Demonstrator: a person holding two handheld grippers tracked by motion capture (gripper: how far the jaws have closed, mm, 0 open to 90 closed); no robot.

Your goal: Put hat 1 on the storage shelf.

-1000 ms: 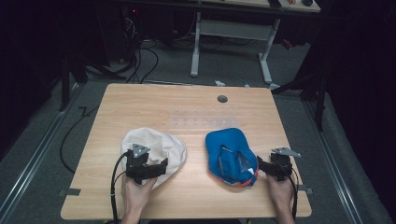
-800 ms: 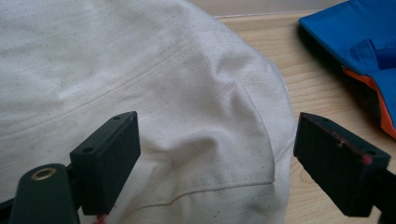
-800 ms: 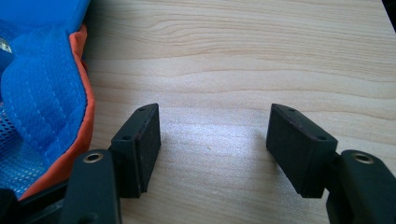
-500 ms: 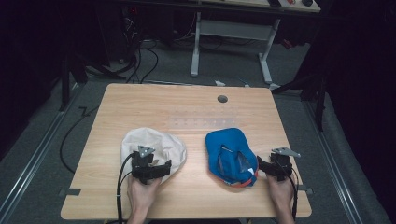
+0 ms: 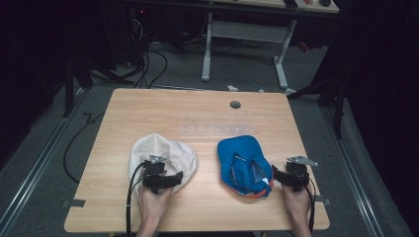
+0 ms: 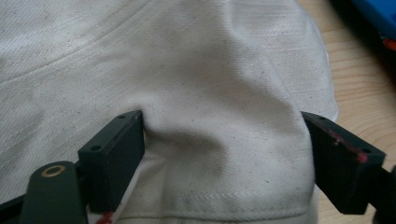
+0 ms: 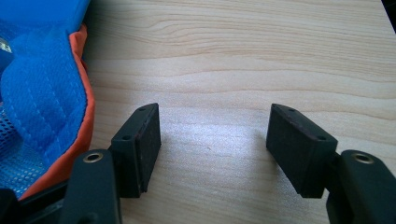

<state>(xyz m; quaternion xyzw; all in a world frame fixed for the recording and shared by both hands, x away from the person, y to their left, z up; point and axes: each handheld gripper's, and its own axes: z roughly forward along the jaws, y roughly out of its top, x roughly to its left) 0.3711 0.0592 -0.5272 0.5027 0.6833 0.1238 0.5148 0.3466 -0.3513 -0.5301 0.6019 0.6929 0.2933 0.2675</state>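
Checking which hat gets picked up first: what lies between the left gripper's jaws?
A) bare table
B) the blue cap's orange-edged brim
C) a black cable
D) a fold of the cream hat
D: in the left gripper view, the left gripper straddles a bulge of the cream hat.

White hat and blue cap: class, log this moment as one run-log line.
left gripper: fingers closing around white hat fold | right gripper: open over bare table beside blue cap
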